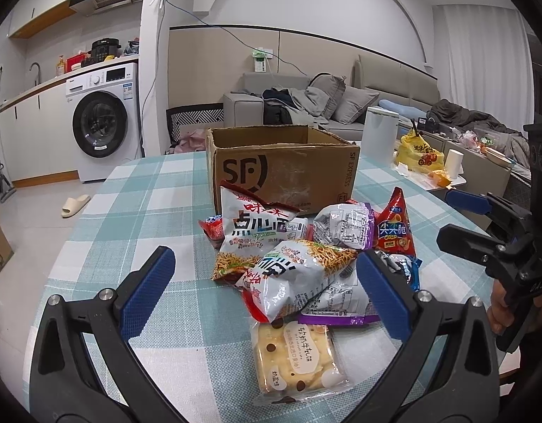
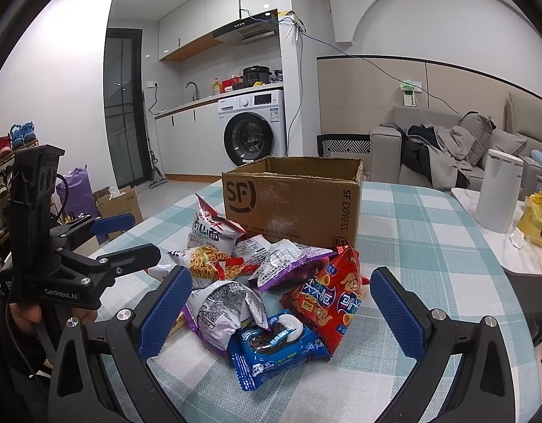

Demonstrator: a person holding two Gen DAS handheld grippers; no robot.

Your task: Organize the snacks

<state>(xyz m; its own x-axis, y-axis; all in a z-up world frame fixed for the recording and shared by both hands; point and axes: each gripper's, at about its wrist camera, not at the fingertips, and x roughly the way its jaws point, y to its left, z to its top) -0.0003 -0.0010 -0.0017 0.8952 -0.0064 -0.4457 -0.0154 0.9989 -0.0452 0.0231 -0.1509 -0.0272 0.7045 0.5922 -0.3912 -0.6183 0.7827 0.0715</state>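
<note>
A pile of snack packets lies on the checked tablecloth [image 1: 158,218] in front of an open brown SF cardboard box [image 1: 281,172], also in the right wrist view [image 2: 292,201]. My left gripper [image 1: 267,278] is open above the near side of the pile, over a white noodle-snack bag [image 1: 299,275] and a yellow cracker packet [image 1: 295,359]. My right gripper [image 2: 281,303] is open around a blue cookie packet [image 2: 274,345], a purple-edged bag [image 2: 221,313] and a red crisp bag [image 2: 327,299]. Neither holds anything. Each gripper shows in the other's view, the right one [image 1: 482,225] and the left one [image 2: 112,239].
A white cylindrical bin [image 2: 500,190] and a yellow plastic bag [image 2: 539,222] stand to the right on a side table. A washing machine [image 2: 253,137] and a sofa [image 1: 306,102] lie beyond the table. A slipper [image 1: 75,204] lies on the floor.
</note>
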